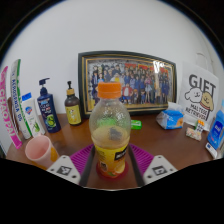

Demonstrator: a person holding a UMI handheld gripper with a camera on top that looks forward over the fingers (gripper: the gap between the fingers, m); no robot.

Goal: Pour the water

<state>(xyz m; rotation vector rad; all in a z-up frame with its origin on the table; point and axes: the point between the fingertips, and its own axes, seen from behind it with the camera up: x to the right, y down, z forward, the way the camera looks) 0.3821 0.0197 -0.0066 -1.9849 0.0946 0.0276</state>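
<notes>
An orange-capped bottle (110, 135) is gripped between the pressed fingers (111, 162). Transport is judged underway; tilting over the pink cup (40, 150), left of the bottle, is called for next.

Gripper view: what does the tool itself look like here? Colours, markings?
Only the tool fingers show, at the bottom of the view. Each finger is black on its outer side, with a white panel printed with a black square marker. The inner faces carry magenta pads. No cables, hand or sleeve are in view.
</notes>
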